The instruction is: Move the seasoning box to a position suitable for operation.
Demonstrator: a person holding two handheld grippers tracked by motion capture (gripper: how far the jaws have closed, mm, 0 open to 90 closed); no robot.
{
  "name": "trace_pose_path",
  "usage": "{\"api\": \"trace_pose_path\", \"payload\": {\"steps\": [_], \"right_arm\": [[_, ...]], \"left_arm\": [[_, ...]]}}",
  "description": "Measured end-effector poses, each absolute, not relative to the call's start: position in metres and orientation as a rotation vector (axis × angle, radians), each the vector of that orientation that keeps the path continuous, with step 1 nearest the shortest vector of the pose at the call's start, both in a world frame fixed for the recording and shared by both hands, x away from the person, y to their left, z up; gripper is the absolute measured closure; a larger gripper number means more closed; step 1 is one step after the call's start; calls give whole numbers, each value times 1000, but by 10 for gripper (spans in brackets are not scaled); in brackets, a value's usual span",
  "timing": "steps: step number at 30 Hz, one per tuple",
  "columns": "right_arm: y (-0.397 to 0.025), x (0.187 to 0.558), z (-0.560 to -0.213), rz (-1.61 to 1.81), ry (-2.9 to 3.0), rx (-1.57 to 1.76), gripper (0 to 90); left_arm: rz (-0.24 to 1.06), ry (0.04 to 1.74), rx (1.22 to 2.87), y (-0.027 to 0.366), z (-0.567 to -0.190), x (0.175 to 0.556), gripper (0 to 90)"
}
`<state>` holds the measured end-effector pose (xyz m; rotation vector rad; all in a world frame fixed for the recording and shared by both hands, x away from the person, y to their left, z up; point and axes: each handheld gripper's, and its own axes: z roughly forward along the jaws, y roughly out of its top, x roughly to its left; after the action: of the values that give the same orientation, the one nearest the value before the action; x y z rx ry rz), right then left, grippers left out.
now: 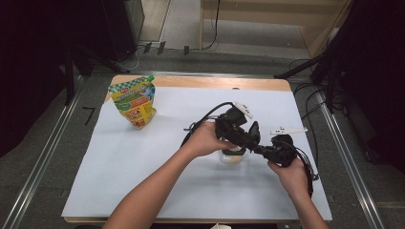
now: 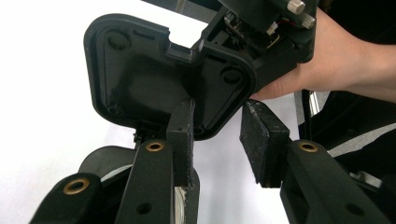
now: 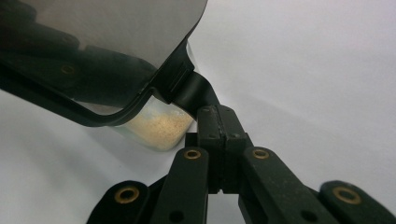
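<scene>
A: We see the small clear container (image 1: 232, 157) near the middle of the white table cover (image 1: 143, 157), between the two hands. It has some pale yellow crumbly content at the bottom, which we see in the right gripper view too (image 3: 159, 128).

B: Yes. And its black hinged lid (image 2: 154, 79) is lifted up. In the right gripper view the lid (image 3: 93, 60) stands tilted above the container, and the right gripper (image 3: 219, 126) has its jaws pressed together on the small tab at the lid's edge.

A: We agree, the pads meet there with the tab between them. In the high view the right gripper (image 1: 260, 148) comes from the right side, held by the right hand (image 1: 291, 174).

B: What about the left gripper (image 2: 217, 140)?

A: Its jaws are apart. One pad (image 2: 182, 140) lies in front of the lower edge of the lid, the other (image 2: 261, 140) is just beside the lid's corner. They do not clamp it.

B: In the high view the left gripper (image 1: 234, 126) is over the container, with the left hand (image 1: 205, 138) behind it.

A: Far from all this, a yellow and green pouch (image 1: 134, 101) stands upright at the back left of the cover.
</scene>
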<state>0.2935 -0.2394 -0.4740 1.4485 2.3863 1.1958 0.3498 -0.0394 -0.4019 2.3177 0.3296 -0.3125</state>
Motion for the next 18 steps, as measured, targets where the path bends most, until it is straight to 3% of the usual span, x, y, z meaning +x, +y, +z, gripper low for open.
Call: {"api": "trace_pose_path", "payload": {"steps": [9, 18], "right_arm": [[-240, 294, -475, 1212, 2385, 1440, 900], [-245, 278, -470, 1247, 2371, 1444, 824]], "left_arm": [[-339, 348, 2308, -38, -402, 351, 653], [-322, 385, 2298, -15, -393, 347, 604]]}}
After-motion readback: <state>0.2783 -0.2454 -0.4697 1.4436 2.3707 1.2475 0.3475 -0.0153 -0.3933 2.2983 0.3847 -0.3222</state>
